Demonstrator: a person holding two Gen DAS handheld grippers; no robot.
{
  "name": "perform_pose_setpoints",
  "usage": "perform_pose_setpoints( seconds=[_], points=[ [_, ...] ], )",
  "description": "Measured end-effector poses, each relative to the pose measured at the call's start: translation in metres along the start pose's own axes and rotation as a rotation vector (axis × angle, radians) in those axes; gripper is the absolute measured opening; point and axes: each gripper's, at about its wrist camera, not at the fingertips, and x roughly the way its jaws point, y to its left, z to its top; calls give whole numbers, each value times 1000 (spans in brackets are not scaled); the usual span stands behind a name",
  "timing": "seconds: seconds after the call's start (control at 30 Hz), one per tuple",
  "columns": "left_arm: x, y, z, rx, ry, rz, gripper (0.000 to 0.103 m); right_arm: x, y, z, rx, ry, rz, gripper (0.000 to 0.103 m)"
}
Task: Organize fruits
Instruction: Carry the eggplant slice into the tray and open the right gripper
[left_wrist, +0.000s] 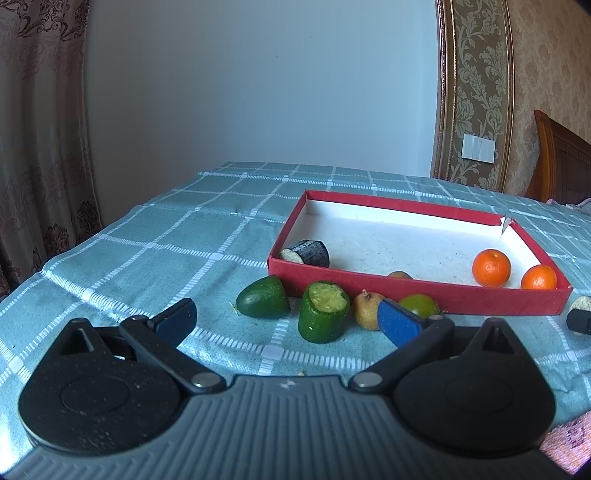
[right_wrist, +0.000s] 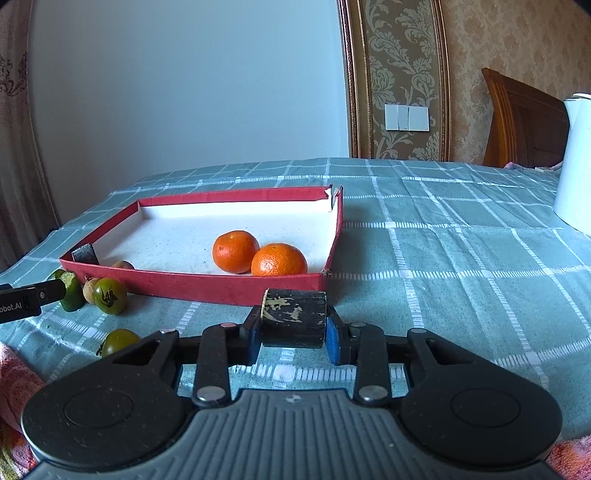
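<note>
From the left wrist, the left gripper (left_wrist: 288, 319) hangs with fingers spread wide, holding nothing, low over the checked tablecloth (left_wrist: 155, 236). Just ahead sit a green cucumber chunk (left_wrist: 324, 312), a green rounded piece (left_wrist: 263, 301) and a small brown fruit (left_wrist: 367, 310), outside the red tray (left_wrist: 424, 295).

From the right wrist, the right gripper (right_wrist: 293, 326) is clamped on a dark cylindrical chunk (right_wrist: 293, 317) before the tray's (right_wrist: 207, 286) near wall; two tangerines (right_wrist: 235, 252) lie touching inside.
</note>
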Motion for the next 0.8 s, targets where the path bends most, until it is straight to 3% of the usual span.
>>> perform_pose_setpoints(
  seconds=[0.33, 0.8],
  points=[
    [1, -2, 0, 4, 11, -1, 103, -5, -2, 7, 5, -36, 38, 33],
    [2, -3, 1, 0, 23, 1, 103, 9, -13, 74, 37, -228, 45, 33]
  ],
)
